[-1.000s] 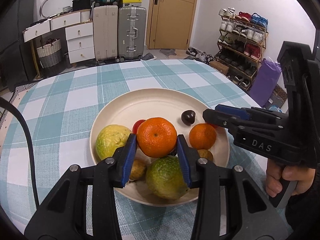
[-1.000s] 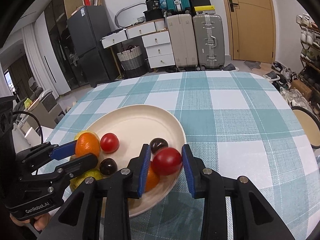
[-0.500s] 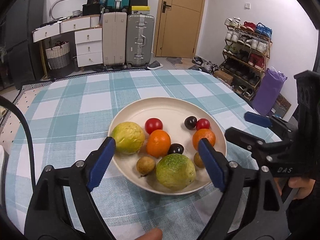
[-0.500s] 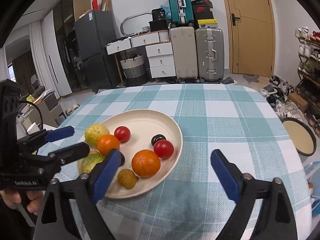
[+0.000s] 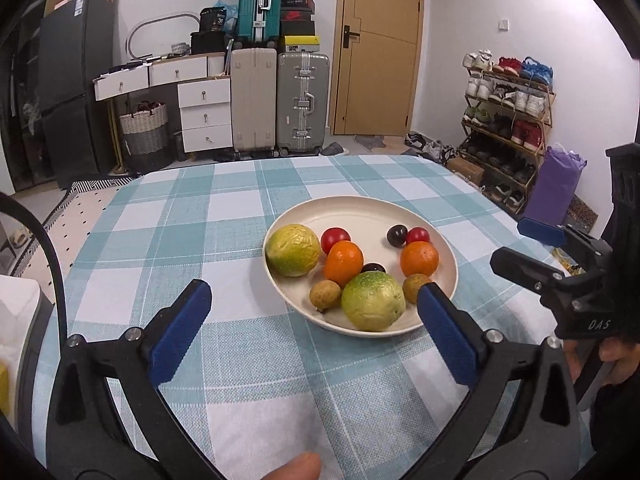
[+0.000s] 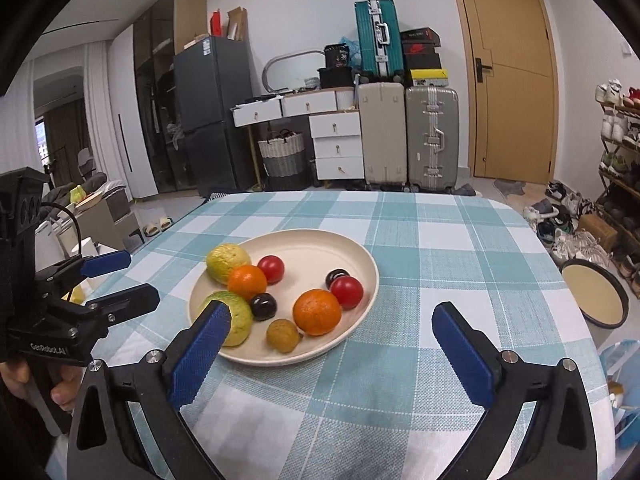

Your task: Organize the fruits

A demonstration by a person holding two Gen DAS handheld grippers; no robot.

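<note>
The table under a teal-and-white checked cloth [image 5: 248, 216] carries one round cream plate [image 5: 352, 210], set toward the table's right edge in the left wrist view. All the fruit in view lies on that plate and none on the cloth, so the gathering appears complete or close to it.

The left gripper [image 5: 312, 332] stands released. Its jaws have just been opening and now gape at full width with nothing between them. Its right blue pad overlaps the near rim of the plate in the picture, but no contact with fruit is visible. The right gripper [image 6: 332, 344] has likewise just been opening and stands released over the cloth at the plate's near rim, empty.

On the plate, by size:
- Two large yellow-green rough-skinned citrus fruits: one at the left rim [image 5: 293, 250], one at the near rim [image 5: 373, 301].
- Two orange mandarins: one at the middle [image 5: 344, 262], one toward the right rim [image 5: 419, 258].
- Two small brown round fruits [image 5: 325, 295] at the near rim, flanking the nearer citrus.
- Two red cherry tomatoes [image 5: 335, 238], one beside the left citrus.
- Two dark plum-like fruits [image 5: 397, 235]; one touches the second tomato, the other lies wedged among the mandarins and the nearer citrus.

The raised rim holds these round items in. The wide-open jaws suit a withdrawal without knocking them.
</note>
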